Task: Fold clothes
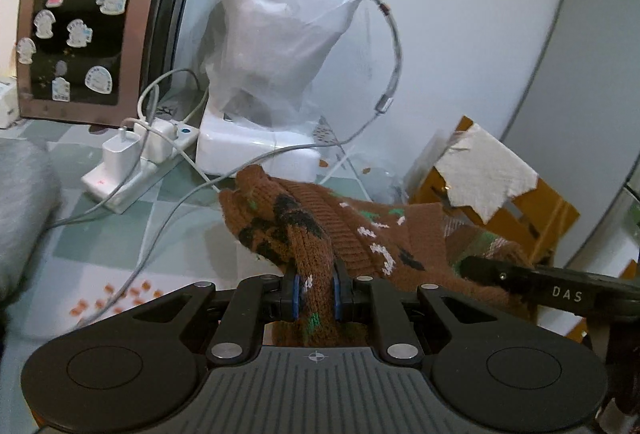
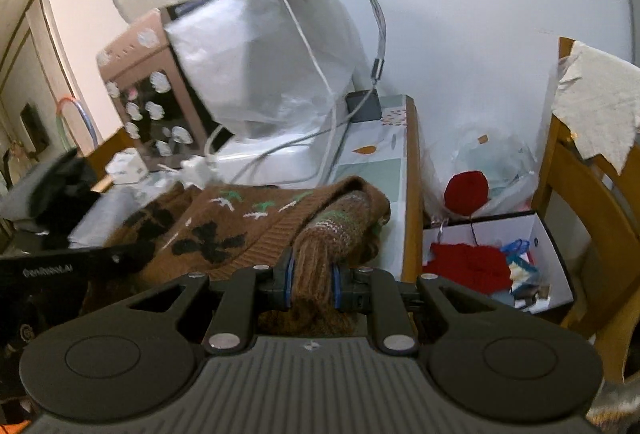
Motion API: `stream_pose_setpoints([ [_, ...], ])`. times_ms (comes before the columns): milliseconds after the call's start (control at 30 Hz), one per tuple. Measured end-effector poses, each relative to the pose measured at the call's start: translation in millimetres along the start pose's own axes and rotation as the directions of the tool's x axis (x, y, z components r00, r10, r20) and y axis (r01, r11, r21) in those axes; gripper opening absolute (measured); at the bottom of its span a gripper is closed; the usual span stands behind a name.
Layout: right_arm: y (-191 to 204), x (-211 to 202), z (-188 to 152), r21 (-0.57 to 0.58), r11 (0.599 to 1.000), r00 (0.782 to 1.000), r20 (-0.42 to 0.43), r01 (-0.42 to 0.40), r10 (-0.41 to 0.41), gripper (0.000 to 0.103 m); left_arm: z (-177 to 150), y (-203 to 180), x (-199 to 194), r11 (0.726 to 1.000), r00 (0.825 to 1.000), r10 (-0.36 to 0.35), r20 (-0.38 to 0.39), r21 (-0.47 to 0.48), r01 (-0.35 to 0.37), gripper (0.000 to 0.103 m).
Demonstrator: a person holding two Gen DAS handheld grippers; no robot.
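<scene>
Above the tiled desk [image 1: 120, 234] we hold the brown knitted sweater with black, white and green motifs [image 1: 340, 230], left tool [image 1: 314, 292] and right tool [image 2: 313, 280] each clenched on a bunched fold. Dragging it could, we judge, snag the white charger cables [image 1: 168, 218]. One tool reads "DAS".

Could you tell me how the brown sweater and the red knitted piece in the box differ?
The brown sweater is patterned in black, white and green; the red knitted piece is plain. The sweater lies on the table, clamped by the right hand-held gripper and the left hand-held gripper; the red piece sits loose in a white box beside the table. Both look knitted.
</scene>
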State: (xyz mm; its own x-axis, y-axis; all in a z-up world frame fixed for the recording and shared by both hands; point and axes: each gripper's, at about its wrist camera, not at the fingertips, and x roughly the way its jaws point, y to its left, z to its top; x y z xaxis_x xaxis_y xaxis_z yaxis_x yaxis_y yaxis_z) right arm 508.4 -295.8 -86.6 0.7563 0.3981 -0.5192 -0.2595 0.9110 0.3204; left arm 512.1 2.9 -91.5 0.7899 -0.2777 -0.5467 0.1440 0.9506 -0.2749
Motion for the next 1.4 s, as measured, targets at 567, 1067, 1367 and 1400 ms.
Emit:
stream_pose_setpoints([
  [567, -18, 42, -23, 0.001, 0.996, 0.994, -0.076, 0.084, -0.083, 0.055, -14, 30, 16, 1.0, 0.997, 0.014, -0.073, 0.018, -0.013, 0.034],
  [1067, 77, -106, -6, -0.066, 0.983, 0.982, -0.067, 0.171, -0.175, 0.063, -1, -12, -141, 0.992, 1.0, -0.011, 0.008, 0.126, 0.01, 0.07],
  [1367, 163, -245, -8, -0.079, 0.977, 0.98, 0.034, 0.199, -0.197, 0.084, -6, -51, -274, 0.982, 0.995, -0.032, 0.098, 0.187, 0.013, 0.094],
  [1400, 172, -258, -10, -0.082, 0.977, 0.98, 0.038, 0.197, -0.194, 0.085, -11, -54, -288, 0.98, 0.993, -0.038, 0.111, 0.201, 0.015, 0.095],
])
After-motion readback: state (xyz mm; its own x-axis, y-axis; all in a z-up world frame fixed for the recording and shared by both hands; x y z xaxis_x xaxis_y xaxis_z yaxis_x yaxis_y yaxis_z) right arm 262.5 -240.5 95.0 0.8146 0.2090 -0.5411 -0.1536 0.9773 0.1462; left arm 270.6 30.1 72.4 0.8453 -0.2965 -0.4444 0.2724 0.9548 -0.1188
